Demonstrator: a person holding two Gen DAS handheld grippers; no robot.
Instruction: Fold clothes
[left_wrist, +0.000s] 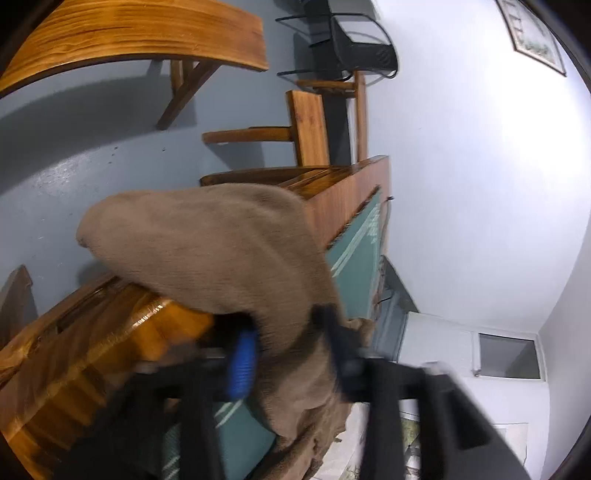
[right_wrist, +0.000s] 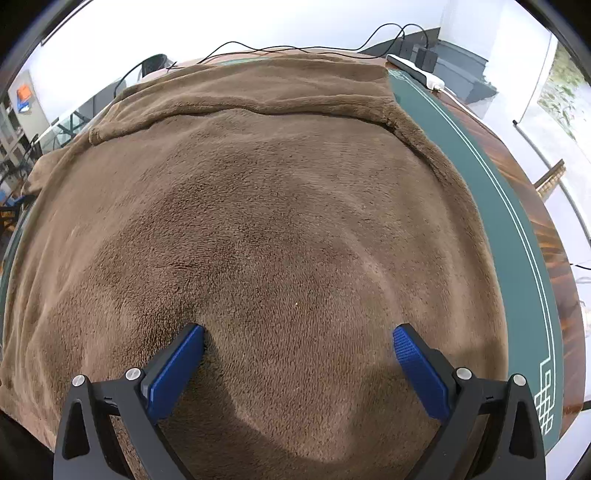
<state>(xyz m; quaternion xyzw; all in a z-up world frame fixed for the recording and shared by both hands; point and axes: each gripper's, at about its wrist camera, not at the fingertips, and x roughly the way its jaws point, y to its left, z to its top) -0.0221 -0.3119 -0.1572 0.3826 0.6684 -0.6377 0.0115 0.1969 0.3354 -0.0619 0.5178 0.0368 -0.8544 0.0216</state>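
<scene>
A brown fleece garment (right_wrist: 280, 206) lies spread across a green mat (right_wrist: 480, 192) on a wooden table, with one fold running along its far part. My right gripper (right_wrist: 299, 339) stands open over the near part of it, and its blue pads (right_wrist: 177, 365) rest wide apart on the pile. In the blurred, rolled left wrist view a flap of the same brown fleece (left_wrist: 207, 243) hangs lifted over the table's edge. My left gripper (left_wrist: 288, 332) is shut on this fleece, with cloth bunched between the blue pad (left_wrist: 242, 365) and the other finger.
A white power strip (right_wrist: 417, 72) and black cables lie at the table's far edge. The left wrist view shows the wooden table (left_wrist: 92, 350), a wooden bench (left_wrist: 147, 33), a wooden chair (left_wrist: 306, 129) on the grey floor, and a black chair (left_wrist: 354, 48) by the wall.
</scene>
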